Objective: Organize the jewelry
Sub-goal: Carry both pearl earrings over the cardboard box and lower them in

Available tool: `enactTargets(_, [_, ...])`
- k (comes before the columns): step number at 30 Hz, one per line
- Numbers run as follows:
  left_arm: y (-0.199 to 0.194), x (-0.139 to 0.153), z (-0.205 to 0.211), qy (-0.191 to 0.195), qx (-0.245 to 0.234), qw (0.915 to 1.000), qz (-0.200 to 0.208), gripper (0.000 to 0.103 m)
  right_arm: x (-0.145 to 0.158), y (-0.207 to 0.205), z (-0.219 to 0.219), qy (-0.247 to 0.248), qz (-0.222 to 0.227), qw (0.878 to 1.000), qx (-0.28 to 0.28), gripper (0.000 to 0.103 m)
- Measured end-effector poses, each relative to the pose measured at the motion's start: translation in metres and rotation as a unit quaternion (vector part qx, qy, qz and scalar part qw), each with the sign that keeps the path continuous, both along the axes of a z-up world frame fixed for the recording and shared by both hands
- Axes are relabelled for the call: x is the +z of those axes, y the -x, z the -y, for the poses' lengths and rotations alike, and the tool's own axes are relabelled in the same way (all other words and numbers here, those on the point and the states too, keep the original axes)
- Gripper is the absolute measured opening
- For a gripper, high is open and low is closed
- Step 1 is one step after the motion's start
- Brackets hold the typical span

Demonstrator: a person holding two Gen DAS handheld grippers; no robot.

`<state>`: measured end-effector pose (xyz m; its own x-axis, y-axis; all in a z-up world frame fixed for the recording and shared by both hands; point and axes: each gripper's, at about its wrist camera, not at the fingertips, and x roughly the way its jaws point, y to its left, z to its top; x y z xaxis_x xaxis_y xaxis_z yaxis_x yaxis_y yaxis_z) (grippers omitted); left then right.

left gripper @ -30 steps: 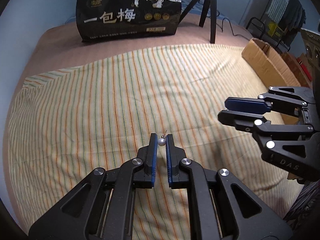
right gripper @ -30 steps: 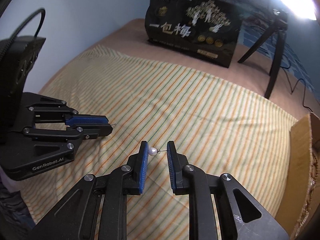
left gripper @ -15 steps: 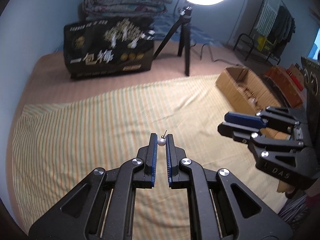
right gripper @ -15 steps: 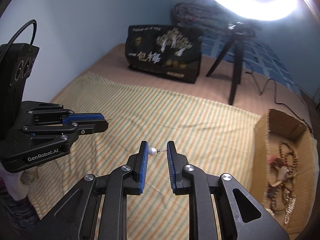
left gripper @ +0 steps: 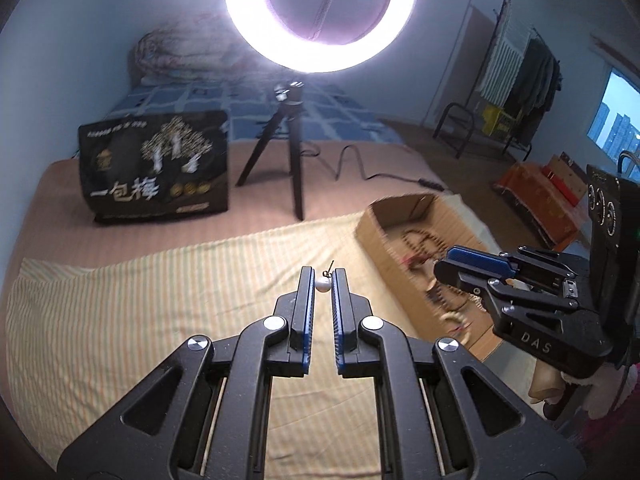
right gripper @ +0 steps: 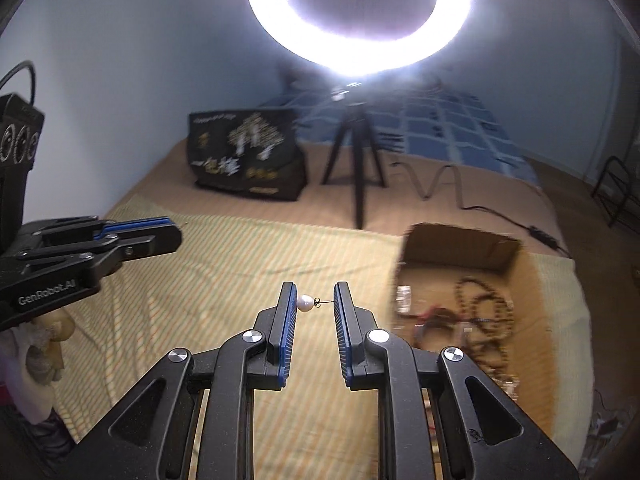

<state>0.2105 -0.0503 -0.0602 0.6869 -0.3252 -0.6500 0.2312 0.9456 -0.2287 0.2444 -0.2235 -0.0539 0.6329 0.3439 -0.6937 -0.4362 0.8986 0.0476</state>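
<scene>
My left gripper [left gripper: 323, 282] pinches a pearl earring [left gripper: 323, 285], post tilted up and far-right, while my right gripper [right gripper: 315, 300] clamps another pearl earring [right gripper: 305, 303] lying crosswise, post pointing right

Striped cloth [left gripper: 160, 320] lies bare ahead; cardboard box [right gripper: 460, 248] walls block the right side

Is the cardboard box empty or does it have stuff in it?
Not empty. The open cardboard box holds dark bead strands and other blurred jewelry.
</scene>
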Motion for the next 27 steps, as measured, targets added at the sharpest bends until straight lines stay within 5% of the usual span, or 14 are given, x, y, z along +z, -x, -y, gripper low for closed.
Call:
enactTargets(15, [-0.018, 0.001, 0.087, 0.006, -0.045, 0.9988, 0.017, 0.007, 0.005, -0.009, 0.109, -0.027, -0.005, 0.994, -0.108, 0.017])
enactTargets(27, [-0.029, -0.011, 0.134, 0.001, -0.065, 0.9978, 0.014, 0.007, -0.005, -0.021, 0.148, -0.035, -0.020, 0.988, -0.148, 0.017])
